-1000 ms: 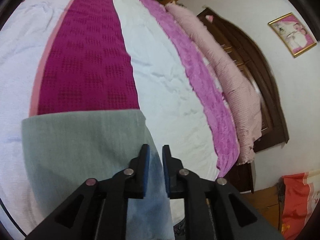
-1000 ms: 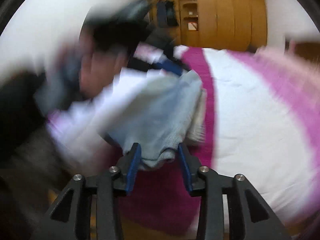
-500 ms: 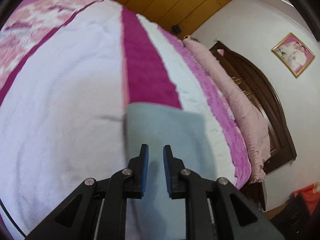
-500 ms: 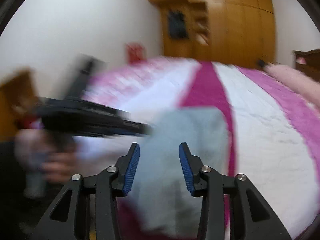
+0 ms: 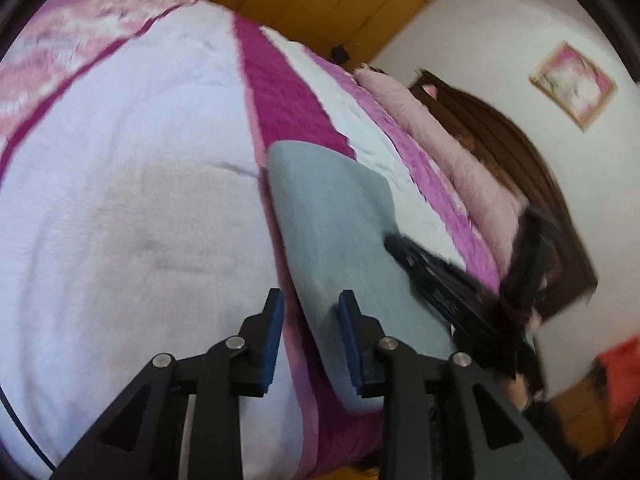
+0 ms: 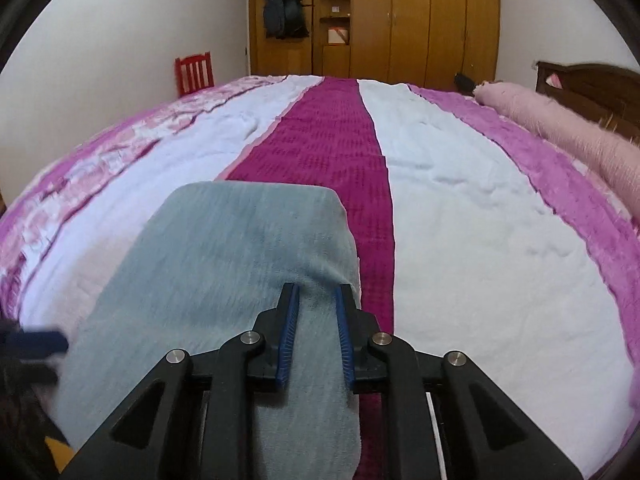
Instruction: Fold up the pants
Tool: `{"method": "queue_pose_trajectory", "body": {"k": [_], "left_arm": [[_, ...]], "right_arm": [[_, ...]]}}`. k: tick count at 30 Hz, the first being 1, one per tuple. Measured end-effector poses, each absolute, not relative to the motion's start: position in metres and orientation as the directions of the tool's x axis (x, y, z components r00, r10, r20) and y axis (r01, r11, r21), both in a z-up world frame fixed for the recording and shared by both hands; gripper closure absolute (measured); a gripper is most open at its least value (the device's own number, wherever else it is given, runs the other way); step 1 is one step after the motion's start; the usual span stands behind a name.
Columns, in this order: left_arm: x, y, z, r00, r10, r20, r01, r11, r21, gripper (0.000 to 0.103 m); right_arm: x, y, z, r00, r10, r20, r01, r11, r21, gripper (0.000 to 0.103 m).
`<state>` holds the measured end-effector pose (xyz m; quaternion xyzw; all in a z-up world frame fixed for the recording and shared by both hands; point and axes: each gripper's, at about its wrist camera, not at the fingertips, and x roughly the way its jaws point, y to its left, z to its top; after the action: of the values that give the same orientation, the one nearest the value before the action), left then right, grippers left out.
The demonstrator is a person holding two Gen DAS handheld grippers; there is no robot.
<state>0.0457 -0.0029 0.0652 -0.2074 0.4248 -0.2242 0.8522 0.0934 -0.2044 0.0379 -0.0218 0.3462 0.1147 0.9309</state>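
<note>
Grey-blue fleece pants (image 6: 224,276) lay folded into a flat rectangular stack at the near edge of the bed (image 6: 472,240), filling the lower-left and centre of the right wrist frame; top edge straight, corners rounded, right edge overlapping the magenta stripe (image 6: 332,140) that ran up the middle of the bedspread. Right gripper (image 6: 316,336) sat low centre in that frame, blue-padded fingers (image 6: 289,332) parted to a moderate gap with nothing clamped; pants surface visible between and beneath them, contact with the cloth could not be told. In the left wrist frame the same pants (image 5: 344,248) ran diagonally from centre toward lower right, blurred. Left gripper (image 5: 310,340) was at bottom centre, fingers spread fairly wide, empty, straddling the left edge of the stack: right pad over the fabric, left pad over the white and pink bedding. Right gripper (image 5: 448,280) also showed there as a dark blurred shape at mid-right, tips over the pants' far edge. A pale pink bolster (image 6: 560,120) lay along the right side of the bed against a dark wooden headboard (image 6: 588,80). Wooden wardrobe (image 6: 400,20) filled the top centre, red chair (image 6: 194,72) upper left. Framed picture (image 5: 574,84) hung upper right in the left wrist frame.
</note>
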Motion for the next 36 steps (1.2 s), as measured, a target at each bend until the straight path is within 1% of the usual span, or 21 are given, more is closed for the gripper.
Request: {"method": "queue_pose_trajectory", "body": {"k": [1,2,3,4,5,7,12,13,14,15,16,17,18,21,25,27,28,30,33,35,36], "left_arm": [[0.037,-0.007,0.068,0.534,-0.559,-0.634,0.242,0.82,-0.519,0.068],[0.026,-0.011,0.07,0.533,-0.551,-0.642,0.282,0.831,-0.479,0.06],[0.017,-0.016,0.071,0.543,-0.523,-0.657,0.314,0.852,-0.418,0.052],[0.005,-0.022,0.071,0.572,-0.467,-0.674,0.34,0.883,-0.323,0.05],[-0.006,-0.027,0.069,0.605,-0.42,-0.676,0.36,0.902,-0.239,0.049],[-0.016,-0.039,0.064,0.621,-0.388,-0.681,0.386,0.908,-0.164,0.049],[-0.004,-0.047,0.044,0.555,-0.434,-0.71,0.354,0.895,-0.271,0.049],[-0.005,-0.05,0.042,0.558,-0.426,-0.712,0.351,0.899,-0.263,0.049],[-0.005,-0.051,0.042,0.563,-0.425,-0.709,0.35,0.899,-0.261,0.05],[-0.004,-0.052,0.043,0.569,-0.431,-0.701,0.347,0.898,-0.27,0.05],[0.0,-0.053,0.044,0.571,-0.448,-0.688,0.341,0.892,-0.297,0.051],[0.002,-0.053,0.044,0.566,-0.467,-0.68,0.339,0.883,-0.324,0.058],[0.002,-0.051,0.045,0.558,-0.48,-0.677,0.339,0.876,-0.343,0.069],[0.009,-0.06,0.045,0.56,-0.434,-0.706,0.322,0.899,-0.296,0.081],[0.004,-0.075,0.054,0.588,-0.339,-0.734,0.358,0.923,-0.14,0.085],[-0.001,-0.082,0.053,0.602,-0.28,-0.748,0.367,0.929,-0.052,0.09],[-0.002,-0.085,0.049,0.595,-0.251,-0.764,0.366,0.93,-0.021,0.09],[0.0,-0.08,0.042,0.544,-0.277,-0.792,0.35,0.933,-0.086,0.094],[0.012,-0.053,0.039,0.424,-0.452,-0.785,0.323,0.885,-0.334,0.094],[0.017,-0.029,0.038,0.316,-0.612,-0.725,0.294,0.79,-0.538,0.093],[0.015,-0.014,0.041,0.289,-0.698,-0.656,0.283,0.716,-0.638,0.093]], "right_arm": [[0.093,-0.212,0.039,0.723,0.225,-0.653,-0.218,0.972,0.093,0.075],[0.095,-0.219,0.042,0.716,0.235,-0.658,-0.201,0.971,0.128,0.059],[0.095,-0.225,0.043,0.706,0.235,-0.668,-0.169,0.972,0.164,0.05],[0.089,-0.236,0.044,0.692,0.252,-0.676,-0.128,0.965,0.229,0.042],[0.084,-0.243,0.044,0.681,0.28,-0.677,-0.113,0.953,0.281,0.041],[0.073,-0.258,0.041,0.636,0.348,-0.689,-0.073,0.916,0.395,0.041],[0.047,-0.266,0.049,0.613,0.468,-0.637,-0.139,0.857,0.496,0.042],[0.043,-0.263,0.05,0.607,0.479,-0.634,-0.163,0.856,0.49,0.047],[0.041,-0.258,0.047,0.593,0.486,-0.642,-0.189,0.859,0.476,0.066],[0.039,-0.255,0.045,0.585,0.477,-0.656,-0.194,0.868,0.458,0.078],[0.037,-0.25,0.043,0.589,0.44,-0.678,-0.19,0.891,0.413,0.083],[0.033,-0.247,0.043,0.603,0.425,-0.675,-0.208,0.901,0.381,0.087],[0.029,-0.246,0.046,0.622,0.421,-0.66,-0.225,0.904,0.364,0.088],[0.023,-0.246,0.058,0.678,0.403,-0.615,-0.243,0.912,0.329,0.092],[0.036,-0.241,0.044,0.641,0.34,-0.688,-0.181,0.938,0.295,0.092],[0.04,-0.239,0.037,0.629,0.311,-0.713,-0.153,0.948,0.279,0.088],[0.038,-0.237,0.041,0.65,0.287,-0.703,-0.153,0.956,0.249,0.083],[0.029,-0.23,0.056,0.728,0.233,-0.644,-0.172,0.972,0.158,0.078],[0.016,-0.235,0.078,0.827,0.28,-0.487,-0.218,0.959,0.181,0.06],[0.032,-0.234,0.081,0.813,0.305,-0.496,-0.24,0.952,0.192,0.055],[0.045,-0.233,0.08,0.794,0.316,-0.519,-0.255,0.949,0.188,0.055]]}}
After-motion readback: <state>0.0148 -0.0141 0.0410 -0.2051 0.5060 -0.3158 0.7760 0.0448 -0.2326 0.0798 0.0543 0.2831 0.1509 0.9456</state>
